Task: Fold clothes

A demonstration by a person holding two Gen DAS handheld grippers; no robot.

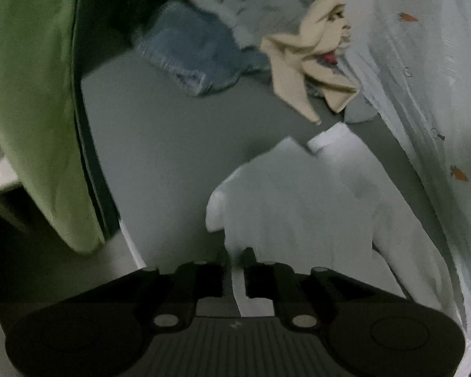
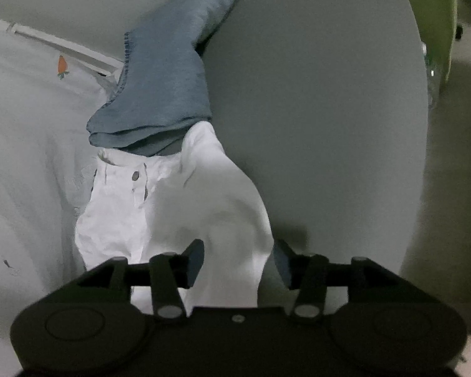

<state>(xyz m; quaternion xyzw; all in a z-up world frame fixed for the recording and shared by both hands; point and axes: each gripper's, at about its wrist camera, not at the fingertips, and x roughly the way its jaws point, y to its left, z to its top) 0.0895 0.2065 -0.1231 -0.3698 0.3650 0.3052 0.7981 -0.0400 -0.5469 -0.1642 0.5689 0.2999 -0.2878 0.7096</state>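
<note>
White denim, the small trousers [image 2: 160, 207], lies on the grey table [image 2: 314, 110], waistband touching a blue-grey cloth [image 2: 163, 88]. Your right claw [image 2: 238, 257] stands about half open, straddling a bunched fold at the near end, pads not pressing. Your left claw [image 1: 235, 270] shows only a narrow slit with white fabric running through it; whether it pinches, you cannot tell. Judgement: a fold just laid, or about to be regripped. Take both corners of one hem evenly before lifting. Open table lies to the right in the right wrist view; a pale carrot-print garment [image 2: 25, 125] crowds the left. Table rim and green chair [image 2: 430, 15] near.
</note>
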